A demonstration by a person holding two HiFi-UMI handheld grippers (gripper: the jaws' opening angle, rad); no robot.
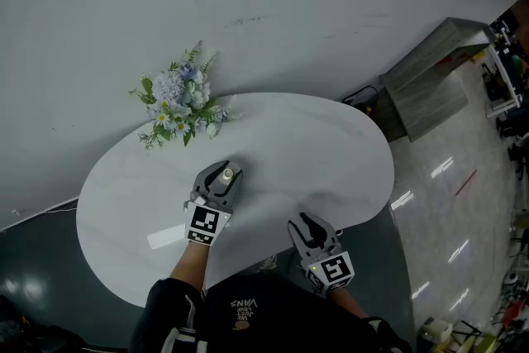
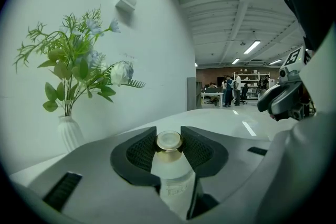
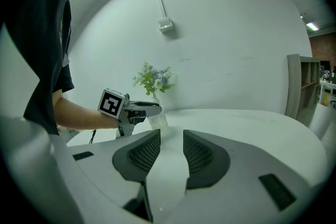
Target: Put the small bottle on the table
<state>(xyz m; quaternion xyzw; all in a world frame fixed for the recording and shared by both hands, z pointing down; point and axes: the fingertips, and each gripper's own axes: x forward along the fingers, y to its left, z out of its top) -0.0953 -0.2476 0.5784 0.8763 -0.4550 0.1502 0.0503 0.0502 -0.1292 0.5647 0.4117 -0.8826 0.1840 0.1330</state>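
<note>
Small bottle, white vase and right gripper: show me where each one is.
small bottle (image 2: 174,178), left gripper view, clear body below the cap.
white vase (image 2: 69,135), left gripper view, ribbed belly.
right gripper (image 3: 171,136), right gripper view, midway between its open fingers.

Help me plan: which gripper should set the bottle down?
Left. The left gripper grips the small clear gold-capped bottle over the white oval table; the right gripper is open and empty.
</note>
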